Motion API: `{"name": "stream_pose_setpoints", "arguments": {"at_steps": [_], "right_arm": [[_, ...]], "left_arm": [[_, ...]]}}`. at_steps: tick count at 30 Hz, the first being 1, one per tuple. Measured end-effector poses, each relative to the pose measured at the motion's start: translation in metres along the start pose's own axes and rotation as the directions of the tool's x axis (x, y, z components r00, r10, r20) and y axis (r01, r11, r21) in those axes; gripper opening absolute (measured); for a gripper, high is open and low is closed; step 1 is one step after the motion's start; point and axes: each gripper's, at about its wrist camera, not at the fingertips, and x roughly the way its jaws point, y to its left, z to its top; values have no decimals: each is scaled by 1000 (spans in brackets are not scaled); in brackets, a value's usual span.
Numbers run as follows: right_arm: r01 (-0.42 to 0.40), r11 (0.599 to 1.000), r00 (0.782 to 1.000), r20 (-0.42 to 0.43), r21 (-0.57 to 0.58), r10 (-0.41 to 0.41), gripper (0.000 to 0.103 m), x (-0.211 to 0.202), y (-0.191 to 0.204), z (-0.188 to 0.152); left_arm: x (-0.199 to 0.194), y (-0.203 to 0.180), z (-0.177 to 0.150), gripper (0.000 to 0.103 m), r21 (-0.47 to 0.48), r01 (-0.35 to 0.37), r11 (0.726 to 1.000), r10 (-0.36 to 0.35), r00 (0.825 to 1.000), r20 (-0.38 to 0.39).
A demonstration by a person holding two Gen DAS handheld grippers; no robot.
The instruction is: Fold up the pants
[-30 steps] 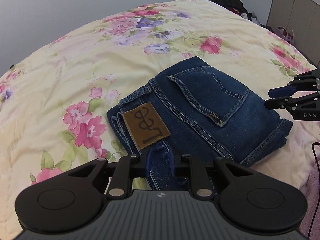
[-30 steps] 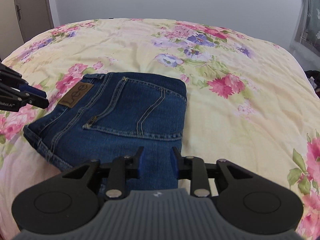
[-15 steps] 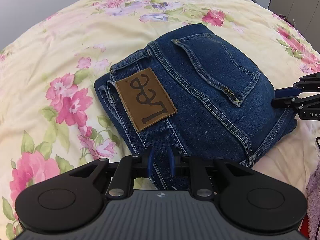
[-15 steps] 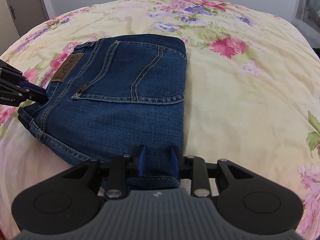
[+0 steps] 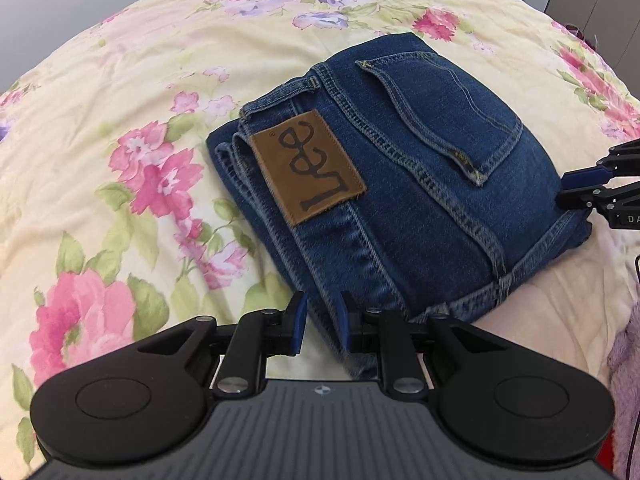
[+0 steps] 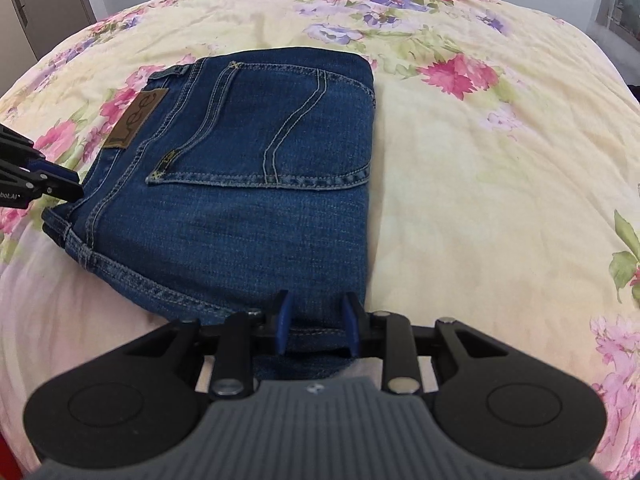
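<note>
The near edge of the folded jeans (image 5: 420, 200) runs under the left gripper (image 5: 321, 326) body, so whether its blue pads (image 5: 298, 324) pinch denim cannot be told. The right gripper (image 6: 316, 326) likewise covers the jeans' near corner. In each wrist view the other gripper is cut off by the frame's edge. A purple fabric (image 5: 626, 380) and a cabinet (image 5: 600, 12) are only partly in frame
</note>
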Motion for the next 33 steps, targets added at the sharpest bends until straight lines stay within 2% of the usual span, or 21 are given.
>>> {"name": "stream_pose_setpoints", "arguments": {"at_steps": [5,8,10,11,13,15,19,20,24,28,33], "right_arm": [[12,1000,1000,-4,-11,-12,25,-17,2,-8],[1,1000,1000,-12,13,-1,25,-28,-1,-7],[-14,999,1000,0,30,14,27,-38,-2,-3],[-19,999,1000,12,44,18,32,-43,-3,0],[-32,997,998,47,77,29,39,-53,-6,7],[-56,990,996,82,126,46,52,-58,-12,16],[-111,962,987,143,248,77,61,-56,-30,29],[-132,948,984,155,288,90,63,-52,-36,31],[-194,890,975,177,412,131,64,-32,-58,38],[-227,858,969,191,460,154,64,-11,-73,43],[-289,819,956,196,496,219,64,20,-87,47]], "left_arm": [[-23,12,-13,22,-1,-38,999,38,999,1],[-41,20,-16,25,-45,-34,998,36,998,47],[-49,26,-12,34,-101,-19,995,27,996,84],[-53,31,-10,36,-137,-7,990,22,994,108],[-58,39,-8,46,-215,25,976,8,988,154],[-60,49,-8,57,-298,77,952,-14,978,207],[-52,61,-8,72,-397,145,906,-26,957,290],[-47,65,-9,73,-427,172,888,-38,951,305],[-23,81,-13,76,-556,294,778,-83,925,372],[10,86,-11,76,-603,336,724,-116,920,375],[50,92,-10,78,-640,418,645,-189,898,397]]}}
